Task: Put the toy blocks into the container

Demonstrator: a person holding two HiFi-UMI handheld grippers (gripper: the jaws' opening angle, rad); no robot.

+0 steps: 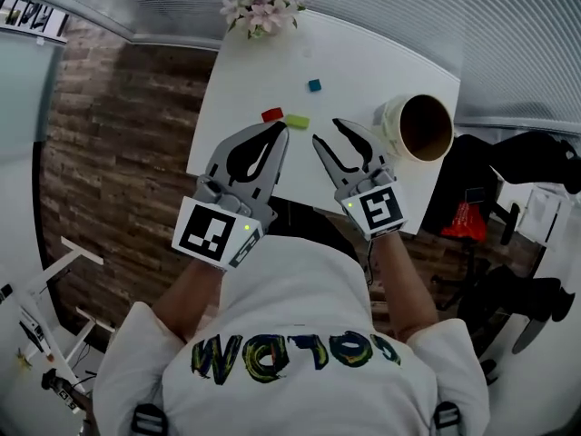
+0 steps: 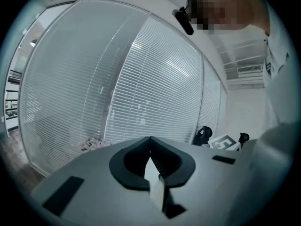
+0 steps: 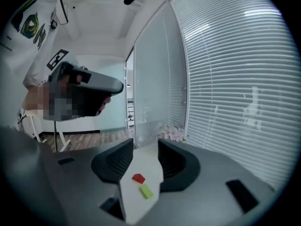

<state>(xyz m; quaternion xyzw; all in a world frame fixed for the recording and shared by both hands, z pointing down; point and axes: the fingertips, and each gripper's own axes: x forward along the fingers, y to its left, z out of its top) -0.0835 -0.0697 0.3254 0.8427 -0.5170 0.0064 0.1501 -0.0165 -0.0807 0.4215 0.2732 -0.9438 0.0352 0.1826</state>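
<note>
Standing over everything are the pale slatted blinds (image 1: 408, 7) along the far wall, with a brown plank floor (image 1: 118, 153) to the left. A smooth white table (image 1: 363, 53) fills the middle. The person bends over its near edge in a white shirt (image 1: 300, 289), and dark bags or chair parts (image 1: 517, 162) crowd the floor at the right.

The left gripper (image 1: 278, 130), grey with black curved pads, is clenched tip to tip and holds nothing. The right gripper (image 1: 327, 132) is released, its jaws parted and bare. Both hover over the table's near half, side by side.

A cream, round container (image 1: 418, 127) with a brown inside sits at the table's right edge, just right of the right gripper. A bunch of pale pink flowers (image 1: 263, 5) stands at the far edge.

The red block (image 1: 271, 114) lies just beyond the left gripper's tips. The flat green block (image 1: 297, 121) lies beside the red one, between the two grippers' tips, and the right gripper view frames both between its open jaws. The small blue block (image 1: 314, 85) sits farther back, apart from both. Nothing lies between the blocks and the container.
</note>
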